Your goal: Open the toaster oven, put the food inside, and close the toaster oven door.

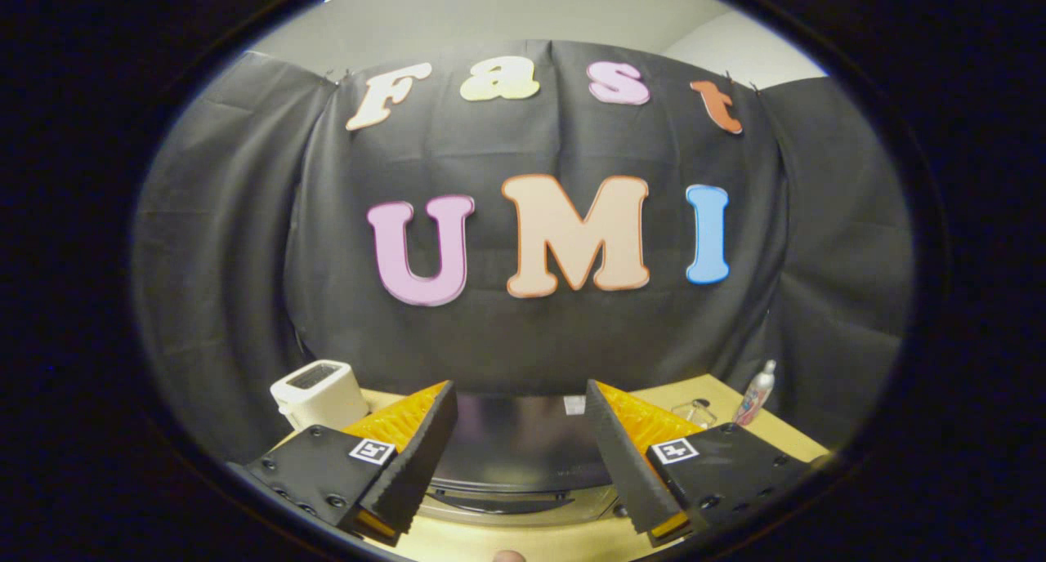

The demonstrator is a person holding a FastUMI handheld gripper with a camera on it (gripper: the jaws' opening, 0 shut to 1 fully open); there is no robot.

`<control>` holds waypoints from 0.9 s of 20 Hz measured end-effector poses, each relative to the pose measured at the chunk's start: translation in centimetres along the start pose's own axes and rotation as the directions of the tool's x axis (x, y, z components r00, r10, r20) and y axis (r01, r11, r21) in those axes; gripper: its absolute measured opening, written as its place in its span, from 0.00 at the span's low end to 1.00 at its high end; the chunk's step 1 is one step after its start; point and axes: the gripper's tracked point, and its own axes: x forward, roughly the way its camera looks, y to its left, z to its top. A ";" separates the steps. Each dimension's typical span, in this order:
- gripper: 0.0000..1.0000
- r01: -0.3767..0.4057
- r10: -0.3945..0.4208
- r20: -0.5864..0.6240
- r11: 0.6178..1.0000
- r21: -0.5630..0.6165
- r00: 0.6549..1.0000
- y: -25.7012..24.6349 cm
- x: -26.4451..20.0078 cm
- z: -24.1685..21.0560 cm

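right, tongs (519, 431) wide and empty above the toaster oven (511, 448); better drop squarely onto its door handle (498, 501).

Wooden table (719, 399) — bearing toaster oven (515, 448), white toaster (319, 392), bottle (756, 392) (far corner).

Gripper-mounted fisheye — low over the table (523, 541), facing the booth wall (523, 333).

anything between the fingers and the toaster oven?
No. The gripper is open, and the toaster oven sits directly between and below the fingers, nothing intervening in the gripper view.
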 end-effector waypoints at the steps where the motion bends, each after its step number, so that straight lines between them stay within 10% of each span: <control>1: 0.98 -0.001 0.001 -0.023 1.000 -0.001 1.000 0.3 0.6 -1.5; 18: 0.99 0.033 -0.032 -0.164 0.999 0.000 0.986 1.2 -0.5 -13.2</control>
